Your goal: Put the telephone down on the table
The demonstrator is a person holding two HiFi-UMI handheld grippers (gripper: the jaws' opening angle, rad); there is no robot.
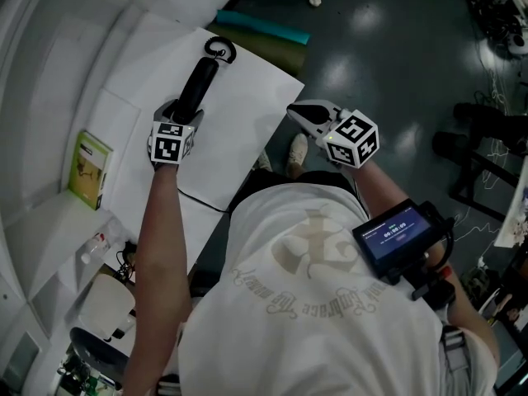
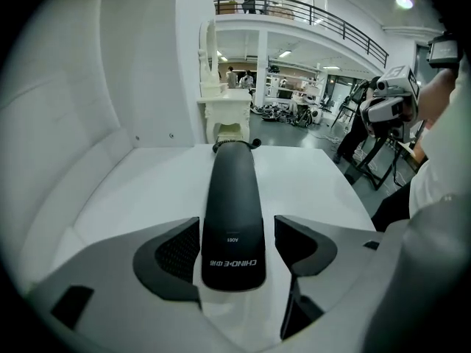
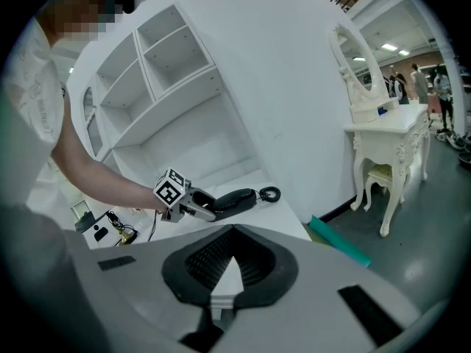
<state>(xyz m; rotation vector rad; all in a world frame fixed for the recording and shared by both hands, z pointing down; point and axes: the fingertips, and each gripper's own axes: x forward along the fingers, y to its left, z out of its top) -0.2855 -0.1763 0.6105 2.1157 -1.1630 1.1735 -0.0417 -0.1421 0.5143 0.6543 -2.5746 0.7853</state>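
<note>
A big open hall, lab-like, with a mock home corner. Past the white tabletop [image 2: 316, 182] stands an ornate dressing table [image 2: 224, 112]. Farther past the tabletop, a railed mezzanine [image 2: 316, 17] overlooks cluttered equipment [image 2: 294, 110]. White wall shelves [image 3: 169, 72] rise beside the tabletop.

The flat white rectangular table [image 1: 247, 114] carries a long black plastic telephone handset [image 1: 198, 85], with its coiled black cord [image 1: 221, 49] at 12 o'clock. A green-and-white cardboard box [image 1: 89, 169] lies at 9 o'clock.
</note>
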